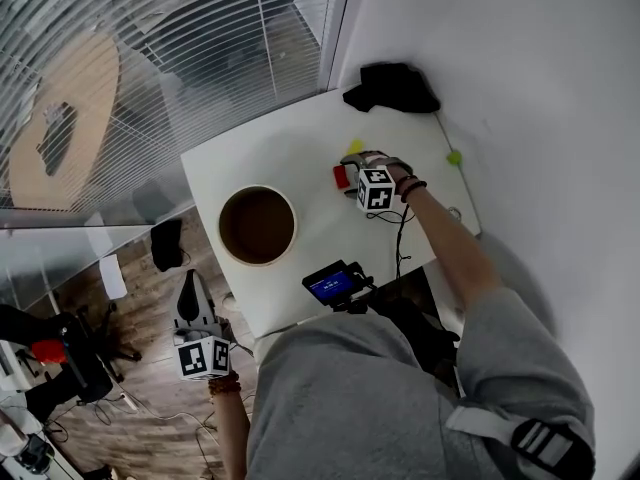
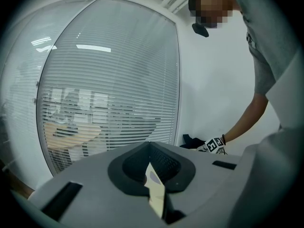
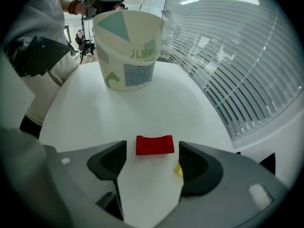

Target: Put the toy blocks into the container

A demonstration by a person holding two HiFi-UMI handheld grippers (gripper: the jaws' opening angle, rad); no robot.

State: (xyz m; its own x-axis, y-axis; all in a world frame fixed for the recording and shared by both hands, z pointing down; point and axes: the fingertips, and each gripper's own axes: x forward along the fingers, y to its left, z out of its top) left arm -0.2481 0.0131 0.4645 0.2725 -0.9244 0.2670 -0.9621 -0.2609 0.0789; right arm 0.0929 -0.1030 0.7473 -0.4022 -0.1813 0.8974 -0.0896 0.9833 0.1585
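A red block with a scooped top lies on the white table, just ahead of my right gripper and in line with the gap between its jaws, which stand wide open over it without touching. A small yellow block peeks out beside the right jaw. In the head view the red block and the yellow block lie by my right gripper. The paper bucket stands empty to the left. My left gripper hangs off the table's near-left corner, shut; only a thin pale sliver shows between its pads.
A black cloth lies at the table's far corner by the wall. A small green piece sits at the right edge. A device with a blue screen is at the near edge. Blinds and glass run along the left.
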